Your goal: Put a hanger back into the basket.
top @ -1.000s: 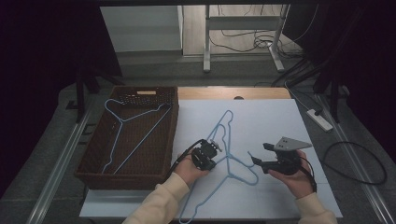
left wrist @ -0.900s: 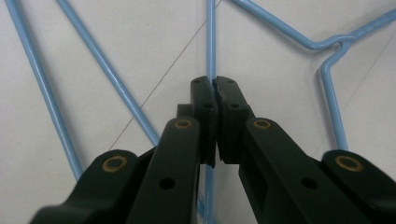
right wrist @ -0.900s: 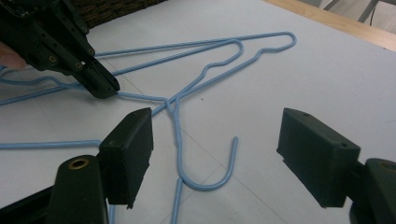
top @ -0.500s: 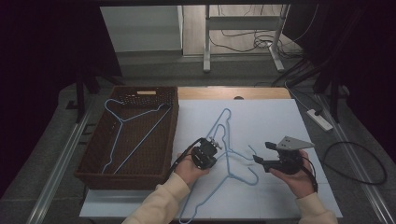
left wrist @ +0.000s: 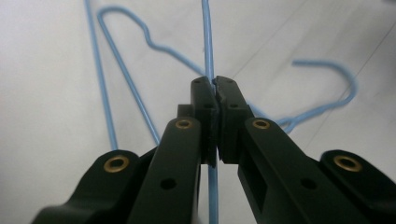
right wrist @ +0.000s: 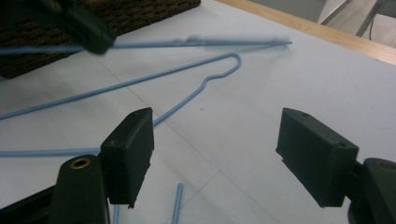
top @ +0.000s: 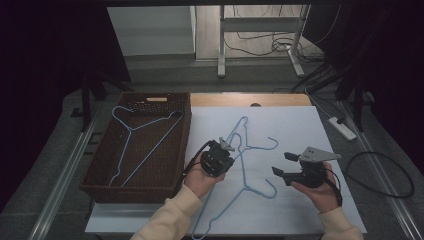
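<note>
Two light-blue wire hangers lie crossed on the white table sheet (top: 295,125). My left gripper (top: 227,145) is shut on a straight wire of one hanger (top: 242,131), a little above the sheet. In the left gripper view the jaws (left wrist: 214,86) pinch that thin wire (left wrist: 207,37), which runs straight through them. The second hanger (top: 260,187) rests flat, its hook toward my right gripper (top: 282,164). My right gripper stands open just right of the hangers, with nothing between its fingers (right wrist: 215,149). The lifted wire (right wrist: 196,43) runs above the sheet.
A dark wicker basket (top: 95,185) stands at the table's left with another blue hanger (top: 145,127) lying in it. A bare wooden strip (top: 280,100) edges the table's far side. Cables and a power strip (top: 342,127) lie on the floor at the right.
My left gripper has risen with the hanger wire in its jaws, lifting that part of the hanger off the sheet. The right gripper has stayed where it was.
</note>
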